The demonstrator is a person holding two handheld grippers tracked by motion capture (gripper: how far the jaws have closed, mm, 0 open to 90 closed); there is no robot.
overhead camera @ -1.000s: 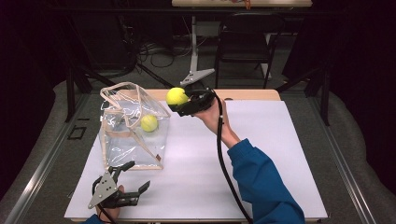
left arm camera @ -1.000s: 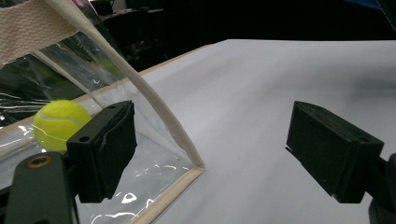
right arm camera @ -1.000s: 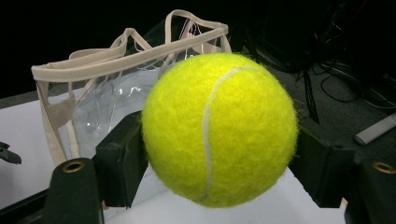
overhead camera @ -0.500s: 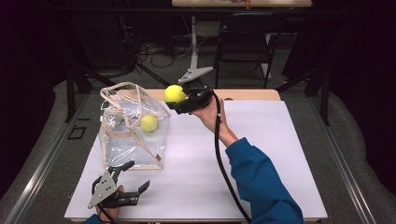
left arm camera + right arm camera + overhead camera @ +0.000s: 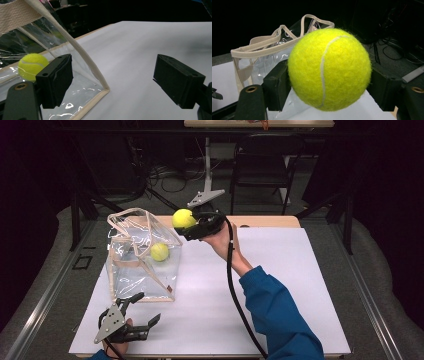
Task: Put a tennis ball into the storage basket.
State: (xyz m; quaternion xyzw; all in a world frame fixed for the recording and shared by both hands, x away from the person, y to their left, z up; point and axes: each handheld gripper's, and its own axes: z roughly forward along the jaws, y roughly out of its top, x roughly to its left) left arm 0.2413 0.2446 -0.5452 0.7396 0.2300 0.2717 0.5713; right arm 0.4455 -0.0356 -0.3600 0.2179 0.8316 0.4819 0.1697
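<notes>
The room is dark. A white counter [image 5: 300, 285] fills the middle. At 12 o'clock stands a black chair [image 5: 260, 175], with cables [image 5: 165, 175] on the grey floor [image 5: 45, 285] at 11 o'clock.

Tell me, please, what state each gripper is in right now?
Left gripper: open, holding nothing, beside the clear bag.
Right gripper: closed on a tennis ball, held above the bag.

Yellow tennis ball [image 5: 329, 68], clear bag [image 5: 135, 255]
</notes>
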